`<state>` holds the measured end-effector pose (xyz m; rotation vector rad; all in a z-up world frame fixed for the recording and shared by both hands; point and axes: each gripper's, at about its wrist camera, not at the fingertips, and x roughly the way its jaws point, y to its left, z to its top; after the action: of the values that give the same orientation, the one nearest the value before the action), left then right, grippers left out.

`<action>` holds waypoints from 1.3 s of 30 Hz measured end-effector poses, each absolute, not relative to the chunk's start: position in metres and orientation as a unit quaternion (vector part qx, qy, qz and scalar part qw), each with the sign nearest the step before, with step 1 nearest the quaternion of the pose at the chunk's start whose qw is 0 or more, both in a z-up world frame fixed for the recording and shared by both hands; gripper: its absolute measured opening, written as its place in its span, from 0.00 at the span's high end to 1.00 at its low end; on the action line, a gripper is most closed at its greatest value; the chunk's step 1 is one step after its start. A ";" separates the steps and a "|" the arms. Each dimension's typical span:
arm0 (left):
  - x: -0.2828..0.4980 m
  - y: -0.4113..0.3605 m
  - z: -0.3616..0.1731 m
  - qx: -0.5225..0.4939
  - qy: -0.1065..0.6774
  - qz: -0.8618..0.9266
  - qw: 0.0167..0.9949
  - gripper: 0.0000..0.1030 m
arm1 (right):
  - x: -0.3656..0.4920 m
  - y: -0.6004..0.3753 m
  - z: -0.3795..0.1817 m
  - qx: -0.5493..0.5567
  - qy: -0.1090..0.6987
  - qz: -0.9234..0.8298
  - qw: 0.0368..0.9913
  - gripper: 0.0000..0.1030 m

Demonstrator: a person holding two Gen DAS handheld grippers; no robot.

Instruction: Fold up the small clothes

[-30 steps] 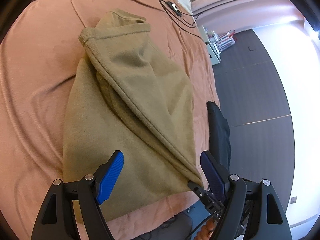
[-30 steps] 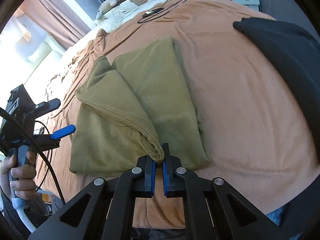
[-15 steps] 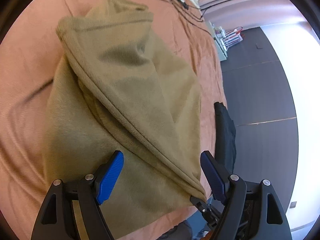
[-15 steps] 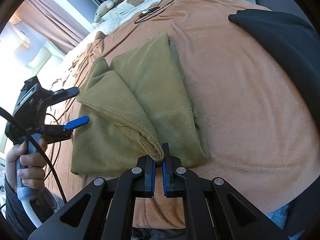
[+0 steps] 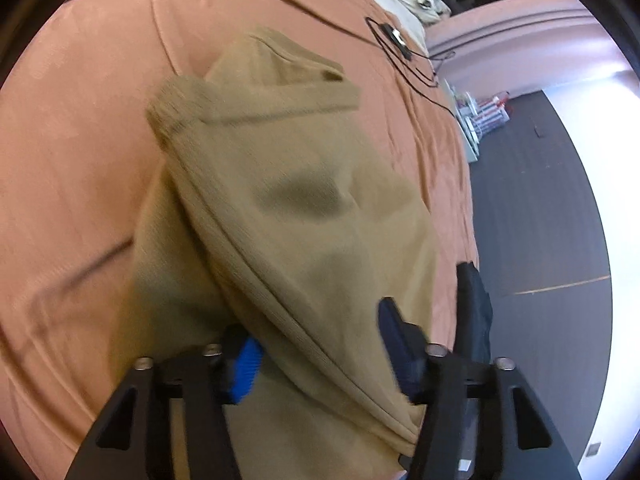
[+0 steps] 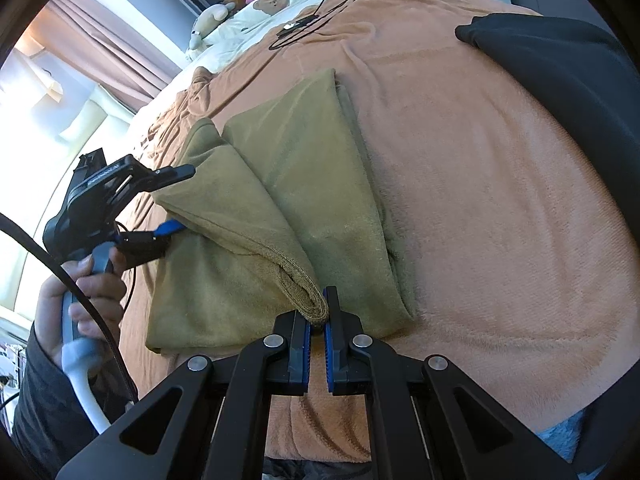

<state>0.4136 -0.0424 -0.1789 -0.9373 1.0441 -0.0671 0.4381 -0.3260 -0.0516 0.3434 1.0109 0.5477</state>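
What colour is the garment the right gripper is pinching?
Olive-tan garment, plain, no pattern; clearest in the right wrist view, right gripper.

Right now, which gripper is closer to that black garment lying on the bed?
Right. The right gripper, clamped on the olive garment, is on the side nearer the black garment; the left gripper, open, straddles the olive garment's far edge.

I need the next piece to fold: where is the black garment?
In the right wrist view the black garment lies at upper right on the blanket, apart from the olive garment.
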 end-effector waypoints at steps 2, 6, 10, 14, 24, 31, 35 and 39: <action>0.415 -0.037 -0.178 -0.427 0.484 -0.021 0.764 0.75 | 0.438 -0.327 -0.053 0.166 0.476 0.259 0.824 0.98; 0.420 -0.032 -0.162 -0.434 0.466 -0.029 0.771 0.87 | 0.437 -0.329 -0.055 0.177 0.473 0.263 0.822 0.98; 0.435 -0.044 -0.138 -0.407 0.459 -0.047 0.788 0.89 | 0.435 -0.331 -0.056 0.186 0.469 0.265 0.822 0.98; 0.460 -0.065 -0.113 -0.372 0.456 -0.074 0.805 0.89 | 0.432 -0.334 -0.058 0.193 0.465 0.269 0.821 0.98; 0.512 -0.120 -0.107 -0.297 0.490 -0.106 0.813 0.89 | 0.432 -0.347 -0.064 0.211 0.464 0.275 0.815 0.98; 0.540 -0.146 -0.133 -0.265 0.520 -0.104 0.806 0.89 | 0.442 -0.346 -0.075 0.220 0.475 0.274 0.807 0.98; 0.551 -0.155 -0.146 -0.260 0.531 -0.105 0.799 0.89 | 0.446 -0.344 -0.079 0.221 0.479 0.271 0.805 0.98; 0.560 -0.161 -0.152 -0.263 0.534 -0.113 0.796 0.84 | 0.451 -0.341 -0.082 0.223 0.482 0.268 0.804 0.98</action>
<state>0.5601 -0.1611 -0.1518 -0.5648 1.1475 -0.2430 0.4512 -0.3406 -0.0821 0.4770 1.0331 0.5746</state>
